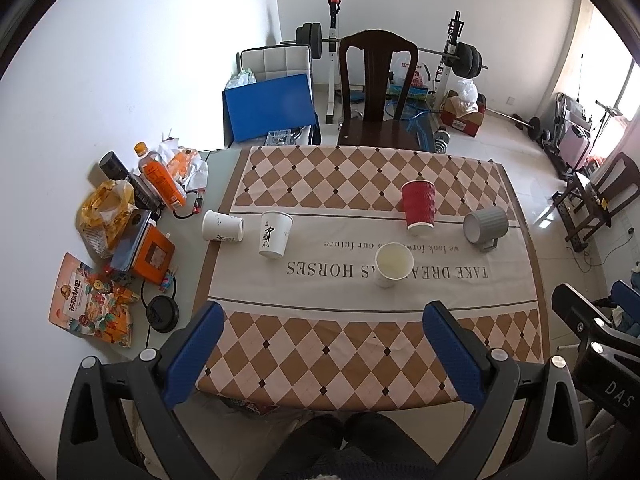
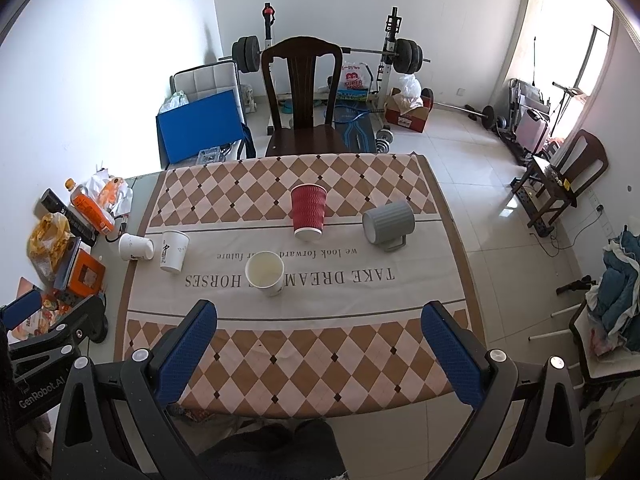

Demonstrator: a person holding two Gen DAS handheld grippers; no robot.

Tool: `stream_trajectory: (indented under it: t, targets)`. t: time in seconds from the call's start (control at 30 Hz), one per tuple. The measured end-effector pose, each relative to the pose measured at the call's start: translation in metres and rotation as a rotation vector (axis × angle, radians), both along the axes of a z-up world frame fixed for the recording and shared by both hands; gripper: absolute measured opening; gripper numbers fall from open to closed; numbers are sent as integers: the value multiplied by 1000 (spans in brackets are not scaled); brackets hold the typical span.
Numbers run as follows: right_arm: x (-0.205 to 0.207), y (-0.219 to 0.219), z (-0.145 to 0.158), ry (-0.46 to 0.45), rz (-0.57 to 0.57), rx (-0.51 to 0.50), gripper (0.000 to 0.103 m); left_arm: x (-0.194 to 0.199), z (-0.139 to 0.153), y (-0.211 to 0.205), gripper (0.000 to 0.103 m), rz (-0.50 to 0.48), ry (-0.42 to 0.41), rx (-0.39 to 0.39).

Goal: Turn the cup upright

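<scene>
Several cups are on the checked tablecloth [image 1: 360, 352]. A white paper cup [image 1: 222, 226] [image 2: 136, 247] lies on its side at the left. A printed white cup [image 1: 275, 234] [image 2: 173, 251] stands upright beside it, and another white cup [image 1: 393, 264] [image 2: 265, 273] stands upright with its mouth open in the middle. A red ribbed cup [image 1: 418, 208] [image 2: 307, 211] stands upside down. A grey mug [image 1: 485, 224] [image 2: 388, 222] lies on its side at the right. My left gripper [image 1: 324, 344] and right gripper [image 2: 320, 344] are open, empty, above the near table edge.
Snack bags [image 1: 92, 300], an orange bottle [image 1: 162, 178], a black lid [image 1: 162, 314] and boxes crowd the table's left strip. A dark wooden chair [image 1: 376, 92] stands behind the far edge, with a weight bench and a blue board beyond. The other gripper's body shows at the right edge [image 1: 600, 352].
</scene>
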State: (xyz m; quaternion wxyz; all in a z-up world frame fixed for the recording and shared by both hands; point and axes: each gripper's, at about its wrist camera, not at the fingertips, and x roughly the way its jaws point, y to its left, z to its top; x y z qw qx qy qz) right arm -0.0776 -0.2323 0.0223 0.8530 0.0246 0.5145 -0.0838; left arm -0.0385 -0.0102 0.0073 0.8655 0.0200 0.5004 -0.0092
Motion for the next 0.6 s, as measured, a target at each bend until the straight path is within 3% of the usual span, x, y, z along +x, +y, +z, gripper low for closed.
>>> stream_trajectory:
  t: [0.6]
  targets:
    - [2, 0, 0, 7, 5, 2, 103, 0, 0, 1, 102, -3, 2, 1]
